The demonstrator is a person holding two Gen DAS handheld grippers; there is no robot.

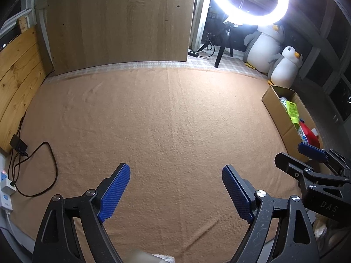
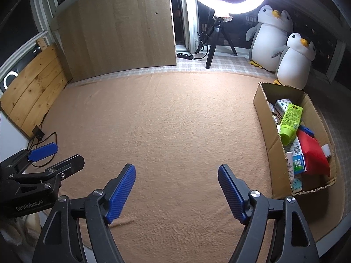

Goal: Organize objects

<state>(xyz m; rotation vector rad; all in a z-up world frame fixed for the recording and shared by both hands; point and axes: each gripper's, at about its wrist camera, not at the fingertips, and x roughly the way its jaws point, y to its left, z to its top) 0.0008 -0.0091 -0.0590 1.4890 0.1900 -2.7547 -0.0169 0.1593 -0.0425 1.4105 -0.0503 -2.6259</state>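
A cardboard box [image 2: 262, 107] stands at the right of the orange cloth [image 2: 171, 118]. It holds a green tube [image 2: 290, 120], a red pouch [image 2: 313, 153], a blue-and-white carton [image 2: 298, 160] and other small packs. The box also shows in the left wrist view [image 1: 274, 103]. My left gripper [image 1: 175, 188] is open and empty above the cloth [image 1: 153, 120]. My right gripper [image 2: 176, 188] is open and empty, left of the box. Each gripper shows at the edge of the other's view: the right gripper [image 1: 294, 155], the left gripper [image 2: 57, 155].
Two plush penguins [image 2: 283, 50] sit behind the box. A ring light on a tripod [image 2: 219, 43] stands at the back. A wooden panel [image 2: 118, 28] leans at the back left. A charger and cables [image 1: 33, 164] lie at the cloth's left edge by a power strip [image 1: 5, 188].
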